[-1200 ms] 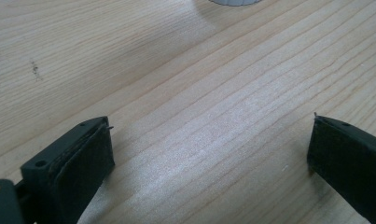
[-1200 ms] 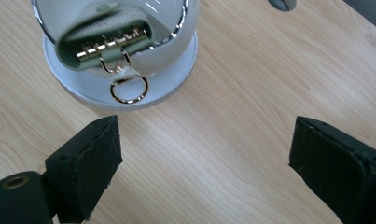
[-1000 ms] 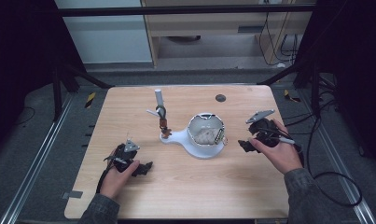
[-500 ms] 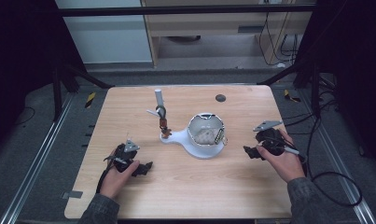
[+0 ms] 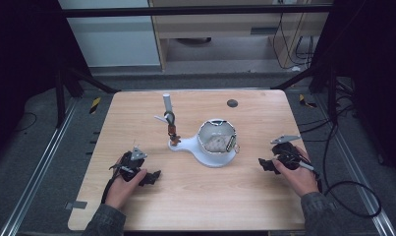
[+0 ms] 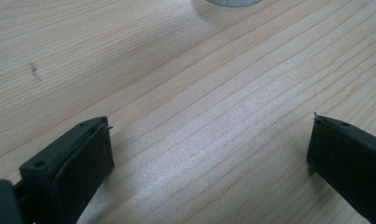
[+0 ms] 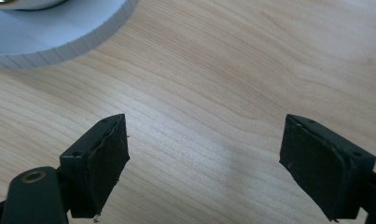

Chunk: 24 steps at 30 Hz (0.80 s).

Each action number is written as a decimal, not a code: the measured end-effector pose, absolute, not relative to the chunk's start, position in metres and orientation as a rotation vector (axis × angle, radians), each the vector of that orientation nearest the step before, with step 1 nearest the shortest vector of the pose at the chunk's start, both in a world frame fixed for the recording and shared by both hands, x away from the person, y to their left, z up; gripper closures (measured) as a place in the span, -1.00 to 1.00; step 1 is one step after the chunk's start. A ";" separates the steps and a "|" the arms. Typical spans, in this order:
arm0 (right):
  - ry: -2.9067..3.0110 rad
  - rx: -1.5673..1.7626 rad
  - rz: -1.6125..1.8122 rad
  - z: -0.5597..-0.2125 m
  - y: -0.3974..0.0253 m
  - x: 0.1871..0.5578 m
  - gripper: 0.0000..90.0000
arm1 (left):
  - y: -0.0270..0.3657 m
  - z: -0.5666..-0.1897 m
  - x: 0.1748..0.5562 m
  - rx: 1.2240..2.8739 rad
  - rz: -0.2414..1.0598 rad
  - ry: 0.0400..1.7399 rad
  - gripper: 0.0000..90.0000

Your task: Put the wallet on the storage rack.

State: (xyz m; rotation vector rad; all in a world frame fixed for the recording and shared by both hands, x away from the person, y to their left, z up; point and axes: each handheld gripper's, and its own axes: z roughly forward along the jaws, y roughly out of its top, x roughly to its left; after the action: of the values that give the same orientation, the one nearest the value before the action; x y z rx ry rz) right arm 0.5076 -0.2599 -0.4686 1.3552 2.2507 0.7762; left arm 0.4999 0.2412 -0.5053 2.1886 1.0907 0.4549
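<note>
A white stand [image 5: 205, 150] sits mid-table, with a round mesh-walled cup [image 5: 216, 137] on its base and an upright post [image 5: 169, 118] at its left end. My left gripper [image 5: 149, 177] rests on the wood at the front left, open, its jaws wide apart over bare table [image 6: 209, 140]. My right gripper [image 5: 265, 164] lies low at the right of the stand, open too, nothing between its jaws [image 7: 204, 154]. The stand's white ribbed rim [image 7: 59, 42] shows at the top left of the right gripper view.
A small dark disc [image 5: 232, 103] lies near the table's far edge. Cables [image 5: 353, 196] trail off the right side. The wooden table [image 5: 195, 211] has bare room along the front, between the two hands.
My right gripper has come down and toward the front, from beside the cup to the table surface. The left hand has stayed put.
</note>
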 end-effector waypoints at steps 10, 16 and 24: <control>2.228 1.441 0.766 -0.490 -0.266 0.514 -0.77 | 0.241 -0.506 0.500 2.187 0.454 1.086 -1.00; 2.184 1.472 0.768 -0.498 -0.267 0.518 -0.86 | 0.242 -0.506 0.500 2.186 0.455 1.084 -1.00; 2.137 1.504 0.789 -0.503 -0.269 0.522 -0.90 | 0.242 -0.506 0.500 2.185 0.455 1.083 -1.00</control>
State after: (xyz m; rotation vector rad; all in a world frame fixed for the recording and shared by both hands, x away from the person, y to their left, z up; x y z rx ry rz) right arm 0.5219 -0.2688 -0.5034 1.5045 2.1373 0.7894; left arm 0.5000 0.2415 -0.5058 2.1852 1.0831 0.4551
